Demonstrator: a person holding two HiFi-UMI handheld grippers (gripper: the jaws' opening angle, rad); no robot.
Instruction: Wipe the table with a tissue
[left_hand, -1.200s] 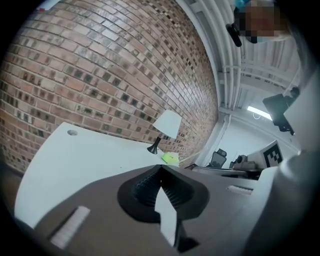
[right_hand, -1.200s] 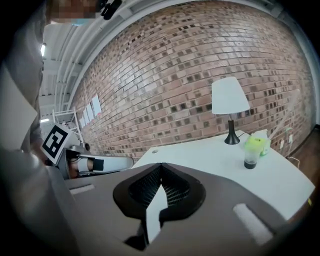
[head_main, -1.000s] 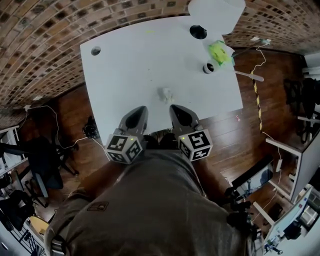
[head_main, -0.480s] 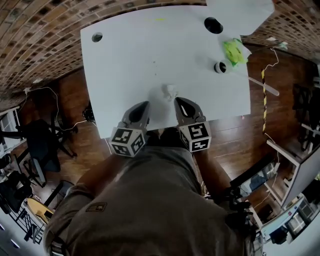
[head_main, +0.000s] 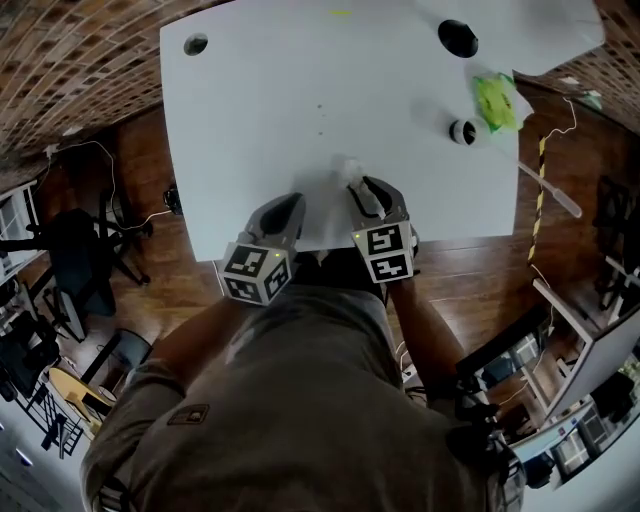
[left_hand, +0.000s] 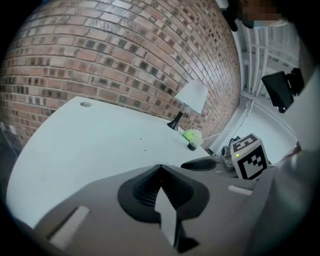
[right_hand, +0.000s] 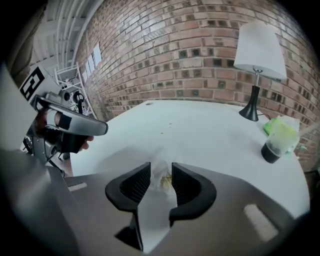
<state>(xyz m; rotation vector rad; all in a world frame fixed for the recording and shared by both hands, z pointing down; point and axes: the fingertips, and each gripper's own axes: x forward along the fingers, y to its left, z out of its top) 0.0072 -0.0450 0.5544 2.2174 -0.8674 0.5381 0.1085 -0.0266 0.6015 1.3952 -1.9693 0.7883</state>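
Right gripper view shows the right claw (right_hand: 160, 169) with its jaws opening. The crumpled tissue (right_hand: 163, 183) stands between them, and the pads do not look pressed onto it. In the head view the tissue (head_main: 347, 168) lies on the white tabletop (head_main: 280, 90), well away from the lamp (head_main: 457, 38) and toward the tabletop's near edge. The right claw (head_main: 367, 190) is tipped down over it.

The left claw (left_hand: 160, 171) has its jaws together with nothing in them. It sits low at the near edge, farther from the lamp than the right one, and takes no part.

As I read it, the wiping has not really started. The tissue is in place but not gripped, and I see no swept track on the surface. A few small specks (head_main: 320, 106) lie between the tissue and the lamp. The green object (head_main: 493, 98) and the small dark cup (head_main: 462, 131) sit just beside the lamp.

What I have left is closing on the tissue, pressing it flat and working it across the tabletop, specks included.
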